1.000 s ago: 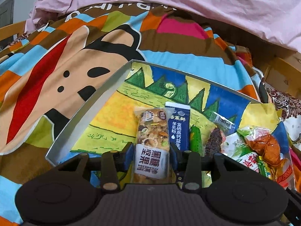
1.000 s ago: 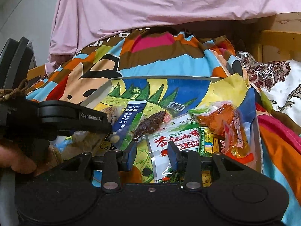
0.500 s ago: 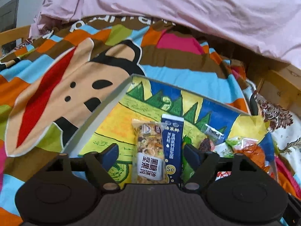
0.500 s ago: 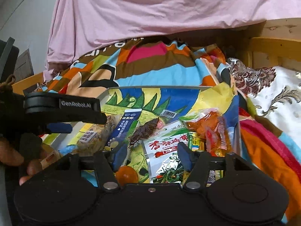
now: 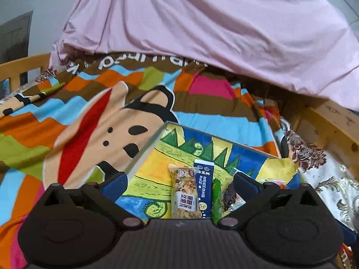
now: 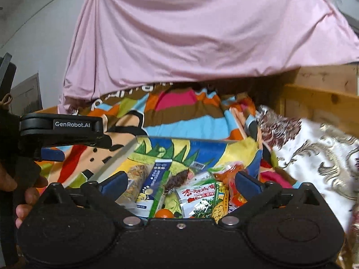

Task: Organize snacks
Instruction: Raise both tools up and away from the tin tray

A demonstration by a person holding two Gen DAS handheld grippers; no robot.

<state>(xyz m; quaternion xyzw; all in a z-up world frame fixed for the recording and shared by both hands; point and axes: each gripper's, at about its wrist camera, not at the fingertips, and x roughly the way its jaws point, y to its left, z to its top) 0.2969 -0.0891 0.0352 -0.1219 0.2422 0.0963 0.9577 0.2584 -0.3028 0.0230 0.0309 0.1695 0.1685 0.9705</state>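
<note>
**Both hand-held grippers released above the snack box**

Left wrist view: The left hand-held gripper has its jaws spread wide and still opening, pads pressing on nothing. Below the gap lies the box, a shallow grey-walled tray with a painted landscape floor, resting on the bed's striped cartoon blanket. A nut bar and a blue sachet lie side by side, touching, near the middle of the box floor. A green stick lies just beside the sachet toward the box's right edge.

Right wrist view: The right hand-held gripper is likewise released, jaws opening, with nothing clamped. Below it, the nut bar, blue sachet and a dark brown snack lie in a row. A white packet and an orange packet crowd the box's right edge. The left hand-held gripper appears at the frame's left, gripped by a hand.
</note>
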